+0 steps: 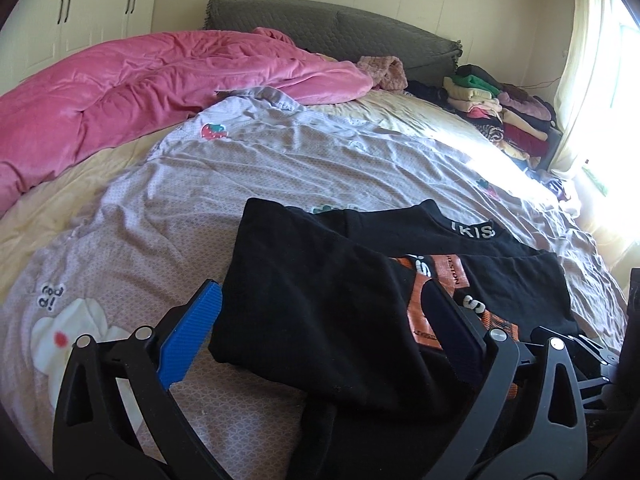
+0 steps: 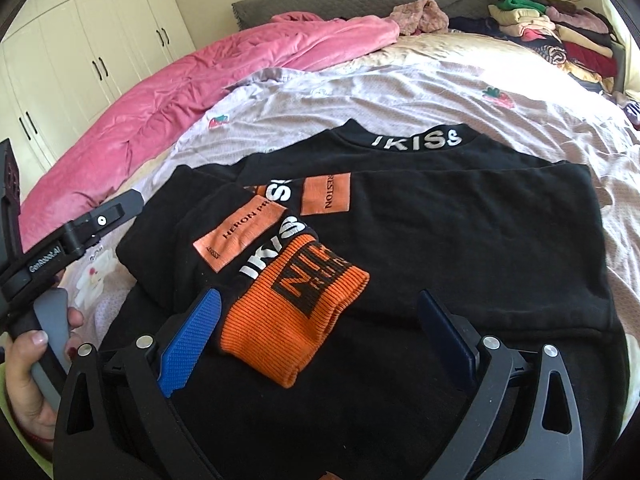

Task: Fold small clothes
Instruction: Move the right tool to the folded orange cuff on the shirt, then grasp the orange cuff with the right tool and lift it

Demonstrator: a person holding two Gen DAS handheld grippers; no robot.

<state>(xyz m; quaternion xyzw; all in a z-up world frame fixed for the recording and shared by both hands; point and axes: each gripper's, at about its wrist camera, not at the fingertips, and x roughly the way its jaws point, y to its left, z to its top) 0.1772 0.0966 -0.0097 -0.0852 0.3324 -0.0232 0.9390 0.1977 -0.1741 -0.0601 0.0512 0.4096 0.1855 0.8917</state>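
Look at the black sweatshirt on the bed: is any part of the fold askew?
Yes. The folded-in sleeve lies slantwise across the black sweatshirt, its orange cuff pointing toward the hem, so the fold looks uneven.

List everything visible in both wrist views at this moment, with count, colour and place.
sweatshirt: one, black with orange patches, partly folded on the near bed
orange cuff: one, ribbed, lying on the sweatshirt between the right gripper's fingers
bedsheet: one, pale lilac with strawberry prints
quilt: one, pink, bunched at far left
headboard: one, grey
clothes pile: one, mixed colours, far right corner
wardrobe: cream doors, left wall
curtain: pale, by the window
left gripper: open, over the sweatshirt's left fold
right gripper: open
hand: one, holding the left gripper's handle
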